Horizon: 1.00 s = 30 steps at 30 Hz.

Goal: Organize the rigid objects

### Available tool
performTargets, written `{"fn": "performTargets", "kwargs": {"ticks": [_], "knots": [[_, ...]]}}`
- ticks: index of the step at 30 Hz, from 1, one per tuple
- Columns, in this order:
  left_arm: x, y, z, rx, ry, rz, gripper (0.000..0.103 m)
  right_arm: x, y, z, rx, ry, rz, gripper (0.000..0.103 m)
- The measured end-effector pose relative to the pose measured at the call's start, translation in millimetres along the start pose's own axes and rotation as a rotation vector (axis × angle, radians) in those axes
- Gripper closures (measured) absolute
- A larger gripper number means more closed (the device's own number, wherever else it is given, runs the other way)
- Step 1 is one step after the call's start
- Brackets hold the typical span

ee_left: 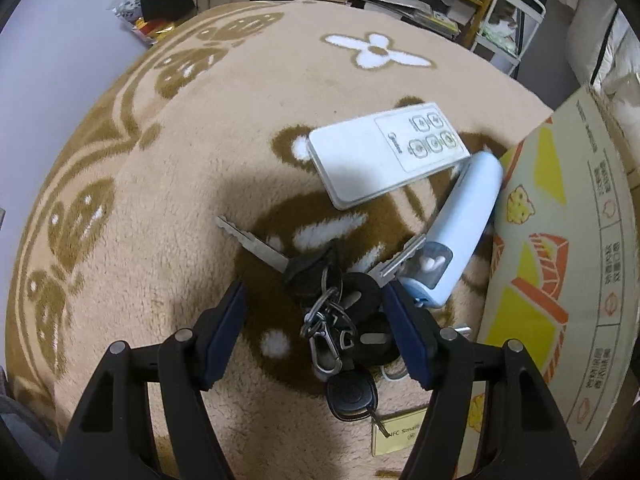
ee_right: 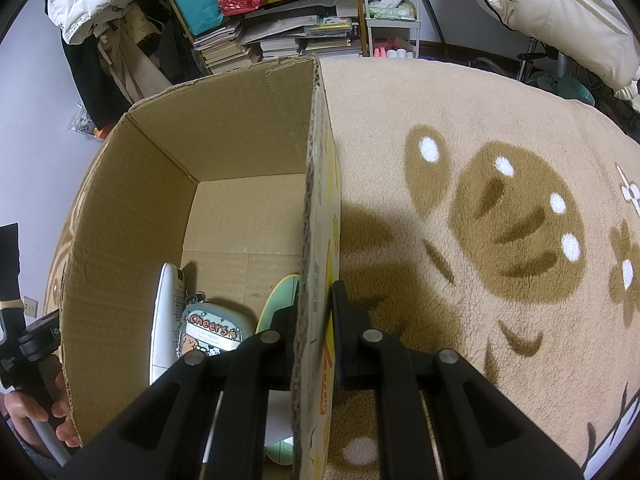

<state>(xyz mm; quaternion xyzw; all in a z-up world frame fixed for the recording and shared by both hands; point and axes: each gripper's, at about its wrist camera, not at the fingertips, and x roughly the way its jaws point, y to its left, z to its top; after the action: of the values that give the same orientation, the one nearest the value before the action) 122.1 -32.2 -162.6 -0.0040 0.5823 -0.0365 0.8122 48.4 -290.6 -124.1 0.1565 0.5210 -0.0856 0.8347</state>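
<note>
Item 1, left gripper (ee_left: 316, 312): jaws spread wide, straddling the key bunch (ee_left: 340, 320) on the beige blanket (ee_left: 180, 200); blue fingers (ee_left: 226, 332) not yet touching it.
Item 2, white remote (ee_left: 384, 156): at 12 o'clock from the keys, lying flat.
Item 3, pale blue device (ee_left: 460, 228): at 2 o'clock, just beside the cardboard box (ee_left: 560, 240).
Item 4, right gripper (ee_right: 314, 320): jaws pinching the box wall, steadying it.
Item 5, box contents: white remote-like piece (ee_right: 164, 320), "Cheers" tag (ee_right: 208, 332), green object (ee_right: 280, 300).
Handling note: lower over the ring cluster, close around the black fobs so loose keys hang clear.
</note>
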Motion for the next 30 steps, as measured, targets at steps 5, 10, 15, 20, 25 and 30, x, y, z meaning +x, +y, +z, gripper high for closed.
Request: {"fn": "performTargets", "kwargs": {"ticks": [5, 10, 15, 20, 25, 30], "knots": [[8, -5, -2, 0.005, 0.002, 0.044, 0.044, 0, 0, 0, 0.0, 0.0, 0.0, 0.092], [5, -10, -6, 0.02, -0.053, 0.097, 0.075, 0, 0, 0, 0.002, 0.0, 0.001, 0.092], [-19, -12, -4, 0.019, -0.119, 0.049, 0.075, 1, 0, 0, 0.003, 0.0, 0.003, 0.092], [-27, -6, -4, -0.01, -0.123, 0.058, 0.075, 1, -1, 0, 0.002, 0.0, 0.002, 0.092], [-37, 2, -7, -0.047, -0.156, 0.071, 0.075, 1, -4, -1, 0.004, -0.001, 0.004, 0.092], [-58, 4, -8, -0.048, -0.212, 0.069, 0.075, 1, -4, -1, 0.002, -0.002, 0.002, 0.092]]}}
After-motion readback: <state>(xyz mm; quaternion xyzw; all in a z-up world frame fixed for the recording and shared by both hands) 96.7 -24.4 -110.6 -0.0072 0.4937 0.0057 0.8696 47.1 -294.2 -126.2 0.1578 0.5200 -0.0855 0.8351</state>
